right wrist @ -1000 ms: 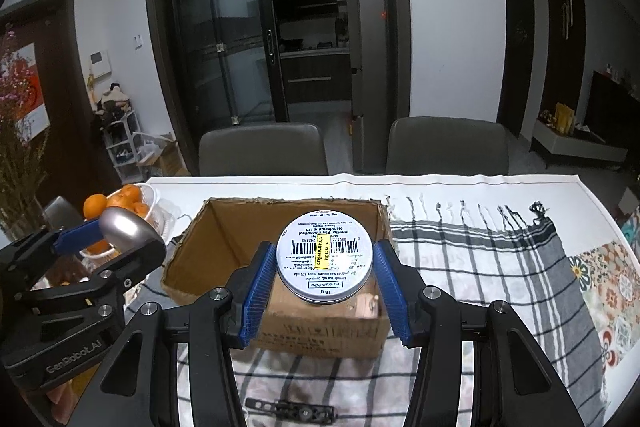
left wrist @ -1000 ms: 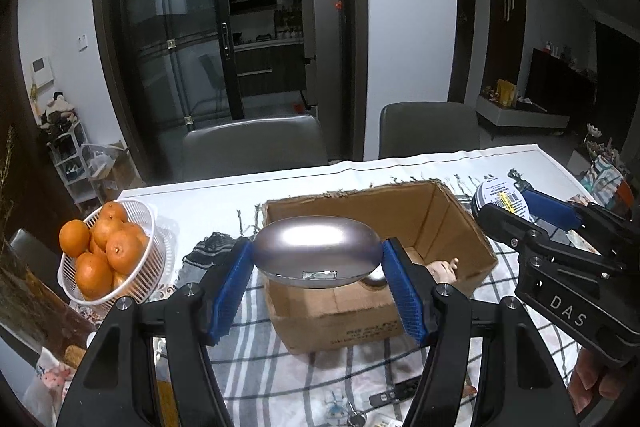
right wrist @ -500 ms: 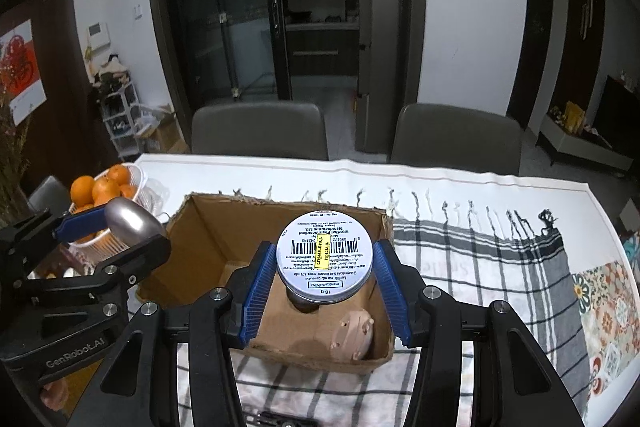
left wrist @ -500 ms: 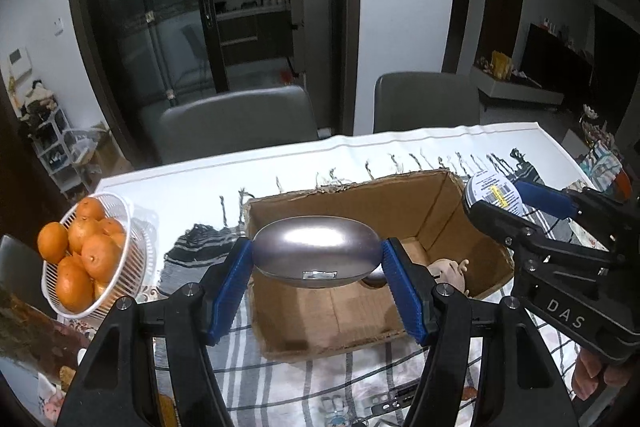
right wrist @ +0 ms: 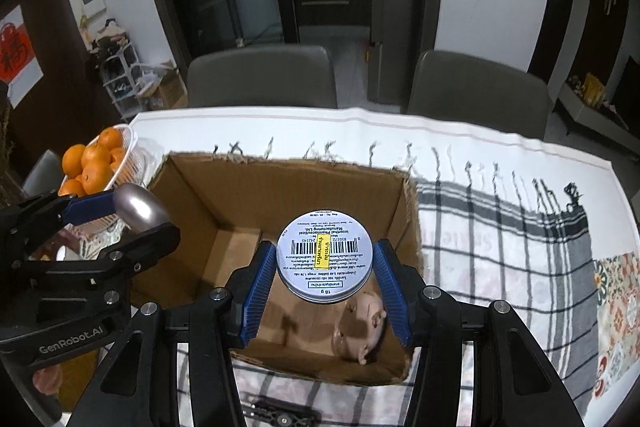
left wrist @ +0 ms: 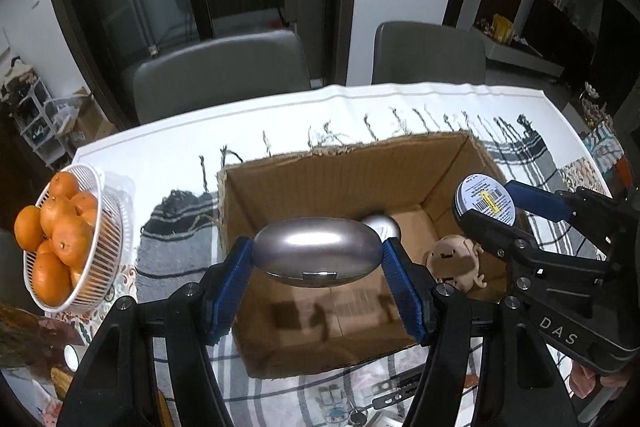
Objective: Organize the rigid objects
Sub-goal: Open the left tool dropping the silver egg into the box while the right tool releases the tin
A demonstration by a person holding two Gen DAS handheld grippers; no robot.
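My left gripper (left wrist: 318,261) is shut on a silver oval case (left wrist: 316,251) and holds it above the left part of an open cardboard box (left wrist: 340,183). My right gripper (right wrist: 325,265) is shut on a round labelled tin (right wrist: 325,255) and holds it above the box (right wrist: 304,183), over its right part. In the box lie a small pink pig figure (right wrist: 362,323), also seen in the left wrist view (left wrist: 456,259), and a silver rounded object (left wrist: 384,225). The tin (left wrist: 484,199) and the case (right wrist: 138,207) each show in the other view.
A white basket of oranges (left wrist: 60,235) stands left of the box, also in the right wrist view (right wrist: 96,163). A plaid cloth (right wrist: 520,239) covers the table. A dark tool (right wrist: 280,413) and small items (left wrist: 360,403) lie in front of the box. Two grey chairs (right wrist: 260,79) stand behind.
Both grippers have risen and moved forward over the box, still holding their objects. The inside of the box and the pig figure now show more fully.
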